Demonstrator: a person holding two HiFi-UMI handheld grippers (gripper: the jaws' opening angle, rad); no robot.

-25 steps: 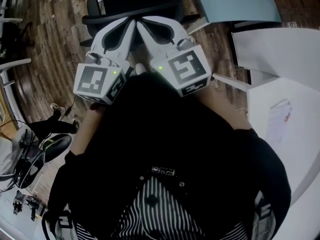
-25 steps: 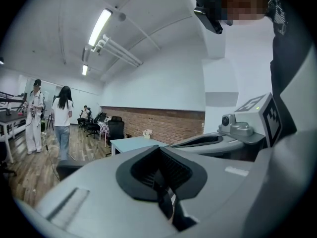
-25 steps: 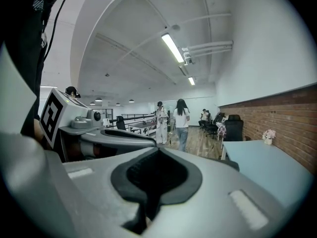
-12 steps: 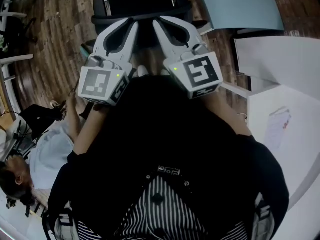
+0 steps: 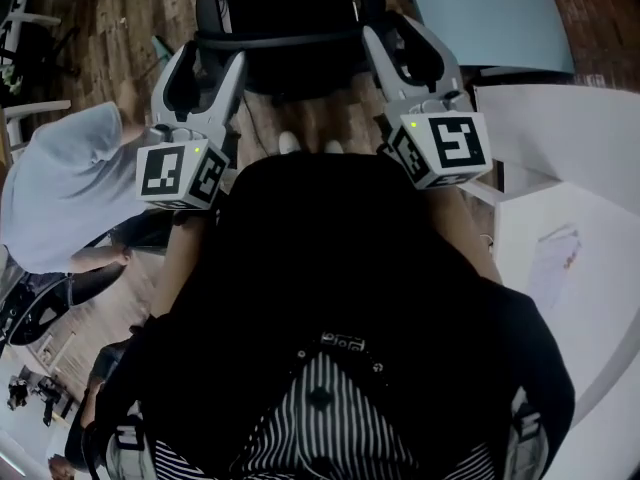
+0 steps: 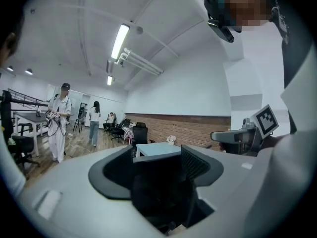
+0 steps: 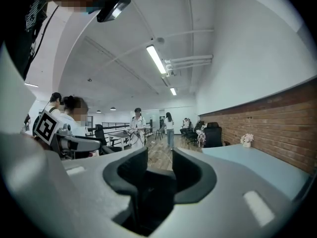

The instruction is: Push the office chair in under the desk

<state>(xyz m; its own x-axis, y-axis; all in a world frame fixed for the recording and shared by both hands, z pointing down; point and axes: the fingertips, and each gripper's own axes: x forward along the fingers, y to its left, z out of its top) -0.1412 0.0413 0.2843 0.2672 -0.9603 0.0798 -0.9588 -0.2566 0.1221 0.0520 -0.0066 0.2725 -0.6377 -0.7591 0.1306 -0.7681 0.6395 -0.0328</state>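
Note:
The black office chair (image 5: 290, 13) stands at the top centre of the head view, its back towards me. My left gripper (image 5: 210, 58) is at the chair back's left end and my right gripper (image 5: 395, 30) at its right end. Both have just been opening their jaws and stand open. In the left gripper view the dark mesh chair back (image 6: 163, 192) shows low between the left gripper (image 6: 158, 157) pads, not pinched. The right gripper (image 7: 159, 157) shows the same dark chair part (image 7: 148, 197) below its gap. A pale blue desk (image 5: 480, 3) lies beyond the chair.
A white desk (image 5: 570, 128) with a paper on it runs along my right. A person in a light shirt (image 5: 60, 188) bends close at my left. Other people (image 6: 59, 118) and chairs stand far off on the wooden floor. A brick wall (image 7: 277, 118) lines the right.
The two grippers, tips together and shut a second ago, have swung apart to the chair back's two ends and opened. The chair shows closer. A person in a light shirt has come in at left.

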